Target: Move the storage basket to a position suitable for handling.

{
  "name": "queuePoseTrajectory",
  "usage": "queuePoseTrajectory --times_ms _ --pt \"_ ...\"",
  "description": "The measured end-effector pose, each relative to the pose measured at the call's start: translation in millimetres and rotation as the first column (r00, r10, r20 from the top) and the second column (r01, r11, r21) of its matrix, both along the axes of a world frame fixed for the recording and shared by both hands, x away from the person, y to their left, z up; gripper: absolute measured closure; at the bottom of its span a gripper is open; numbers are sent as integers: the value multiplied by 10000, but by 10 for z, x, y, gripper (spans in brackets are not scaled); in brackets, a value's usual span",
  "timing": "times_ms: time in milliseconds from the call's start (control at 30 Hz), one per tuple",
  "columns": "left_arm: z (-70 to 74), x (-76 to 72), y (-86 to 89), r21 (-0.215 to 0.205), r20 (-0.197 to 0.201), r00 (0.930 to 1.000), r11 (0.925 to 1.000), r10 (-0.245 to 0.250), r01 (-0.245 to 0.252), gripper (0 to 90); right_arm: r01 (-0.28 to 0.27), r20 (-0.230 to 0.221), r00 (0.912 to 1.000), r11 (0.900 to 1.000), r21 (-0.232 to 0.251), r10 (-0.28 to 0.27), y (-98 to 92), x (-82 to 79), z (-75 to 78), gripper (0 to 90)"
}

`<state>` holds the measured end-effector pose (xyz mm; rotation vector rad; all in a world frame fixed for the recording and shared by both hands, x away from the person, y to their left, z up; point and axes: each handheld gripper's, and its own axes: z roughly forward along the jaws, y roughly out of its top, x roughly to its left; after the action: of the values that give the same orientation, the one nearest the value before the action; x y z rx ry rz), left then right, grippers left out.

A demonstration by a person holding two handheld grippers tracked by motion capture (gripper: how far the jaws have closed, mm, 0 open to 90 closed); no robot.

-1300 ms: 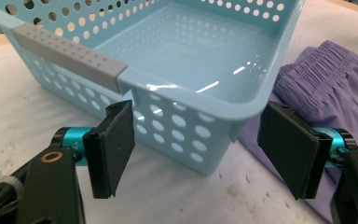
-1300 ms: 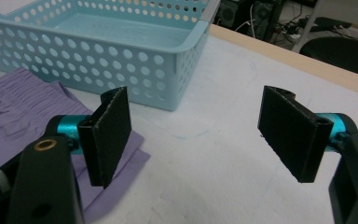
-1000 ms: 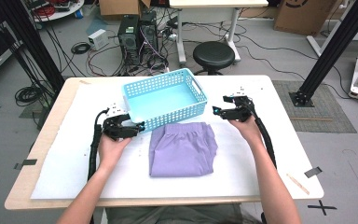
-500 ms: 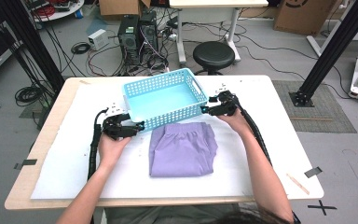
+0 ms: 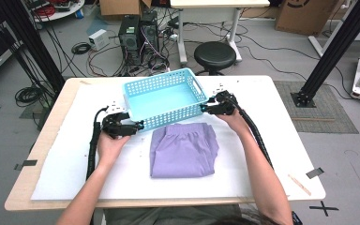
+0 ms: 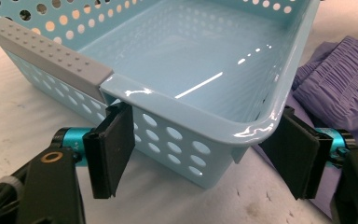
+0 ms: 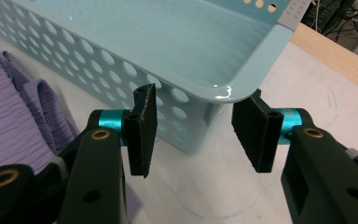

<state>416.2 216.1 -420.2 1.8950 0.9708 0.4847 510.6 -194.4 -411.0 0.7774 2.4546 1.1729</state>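
Note:
A light blue perforated basket (image 5: 168, 118) stands empty at the back middle of the table. A folded purple cloth (image 5: 183, 150) lies just in front of it. My left gripper (image 5: 138, 125) is at the basket's near left corner. In the left gripper view the jaws stand open around that corner (image 6: 182, 109), with purple cloth (image 6: 340, 93) to the right. My right gripper (image 5: 205, 108) is at the near right corner. In the right gripper view its jaws have just been closing and straddle the corner (image 7: 223, 91) with gaps on both sides. Cloth (image 7: 4, 116) lies to their left.
A white mat (image 5: 75, 164) covers most of the wooden table. A wooden stick (image 5: 299, 183) and a tape strip (image 5: 315, 172) lie at the front right. A black stool (image 5: 214, 54), computer towers (image 5: 138, 33) and cables are on the floor beyond the far edge.
My right gripper has moved left to the basket's near right corner and its jaws have narrowed around it. The left gripper, the basket and the cloth have stayed put.

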Motion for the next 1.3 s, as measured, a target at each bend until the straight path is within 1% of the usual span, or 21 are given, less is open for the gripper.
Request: queuePoseTrajectory --times_ms 67,167,233,267,400,433,467,500,533,567,633,667,800,900,1033,1067,1100,1133,1233,1300 --pt "4 15 7 -39 -17 10000 10000 17 -17 274 0 71 10000 10000 -36 0 5 -17 12 526" --pt "-4 45 47 -367 35 10000 9993 -23 24 274 -37 72 10000 9999 -101 38 4 -49 48 533" --pt "2 46 52 -369 78 10000 9993 -52 55 275 -43 66 10000 9999 -119 43 3 -58 54 533" --pt "6 49 46 -389 162 9999 9992 -51 57 279 -47 135 9999 9998 -184 50 -1 -77 63 533" --pt "2 67 27 -381 257 9996 9992 -125 135 284 -4 88 10000 9999 -141 5 -33 -98 70 533" --pt "6 66 18 -408 358 9991 9989 -211 226 287 32 79 10000 9998 -190 -31 -40 -105 72 533" --pt "19 57 -3 -123 588 9980 9996 -241 249 333 6 76 10000 9998 -204 -5 -47 -115 79 540" --pt "19 57 -3 -123 588 9980 9996 -241 249 340 6 76 10000 9998 -204 -5 -47 -115 79 540" --pt "48 83 -32 -76 378 9988 9995 -304 307 342 -47 180 9998 9999 -147 49 -65 -137 97 548" --pt "67 102 -34 3 388 9986 9994 -350 350 341 44 149 9999 9999 -153 -42 -69 -150 108 548" --pt "85 144 -53 -142 322 9988 9992 -357 361 338 74 241 9997 9999 -153 -71 -97 -164 120 548" --pt "87 164 -63 -105 299 9986 9990 -434 437 337 91 205 9998 9999 -87 -89 -116 -175 120 548" --pt "56 199 -121 -89 362 9974 9980 -625 628 340 154 209 9997 9998 -87 -152 -198 -209 108 548" --pt "54 219 -143 -153 430 9966 9974 -697 704 340 199 183 9996 9998 -35 -198 -243 -236 102 548" --pt "88 265 -173 -179 336 9965 9968 -767 773 343 305 277 9992 9995 -55 -303 -293 -280 107 544" --pt "104 304 -203 -168 251 9957 9959 -889 893 343 375 251 9990 9993 -54 -374 -307 -296 114 541" --pt "104 304 -203 -168 251 9957 9959 -889 893 343 375 251 9990 9993 -54 -374 -307 -296 114 541" --pt "111 339 -231 -156 210 9945 9946 -1026 1029 346 442 316 9985 9990 -115 -438 -343 -327 125 541" --pt "99 353 -252 -218 279 9934 9935 -1112 1119 347 479 314 9984 9988 -80 -476 -386 -363 129 541" --pt "72 365 -273 -152 320 9915 9919 -1259 1265 350 514 302 9982 9985 -170 -509 -424 -420 123 541"
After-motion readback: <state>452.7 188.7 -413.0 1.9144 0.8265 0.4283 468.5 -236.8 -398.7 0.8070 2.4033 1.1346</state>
